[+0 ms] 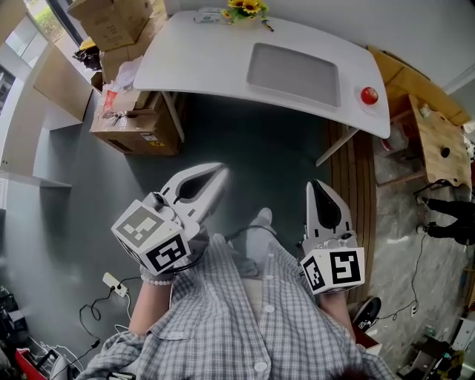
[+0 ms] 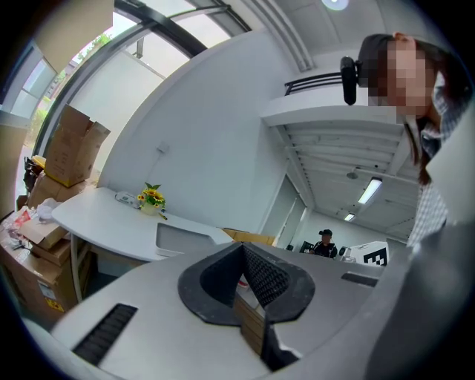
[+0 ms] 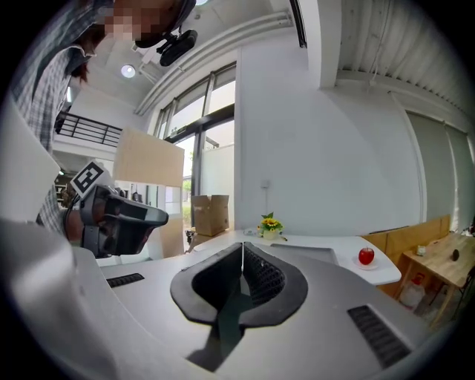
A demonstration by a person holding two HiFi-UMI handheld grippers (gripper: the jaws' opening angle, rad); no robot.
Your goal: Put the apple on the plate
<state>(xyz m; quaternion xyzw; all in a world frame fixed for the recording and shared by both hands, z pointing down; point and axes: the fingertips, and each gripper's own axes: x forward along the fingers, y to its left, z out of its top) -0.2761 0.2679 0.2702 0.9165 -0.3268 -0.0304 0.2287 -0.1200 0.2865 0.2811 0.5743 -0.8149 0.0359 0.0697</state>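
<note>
The left claw (image 1: 220, 172) and right claw (image 1: 318, 185) are pale grey with black ribbed pads (image 3: 263, 278). Each bears a cube (image 1: 152, 239) of black-and-white square markers. Ahead of the claws, the table (image 1: 208, 59) is white and its tray (image 1: 293, 74) light grey. The apple (image 1: 369, 95), ahead-right of the right claw, is red on a white plate (image 3: 377, 265). The flowers (image 1: 246, 7) are yellow with green leaves. The boxes (image 1: 137, 122), ahead-left of the left claw, are brown. The shirt (image 1: 223, 319) behind the claws is grey-and-white checked. The floor (image 1: 252, 141) is dark grey.

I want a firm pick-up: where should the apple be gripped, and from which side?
Best grip the apple across its widest middle, from the table's near edge: it is round, alone by the right end, that side open.
</note>
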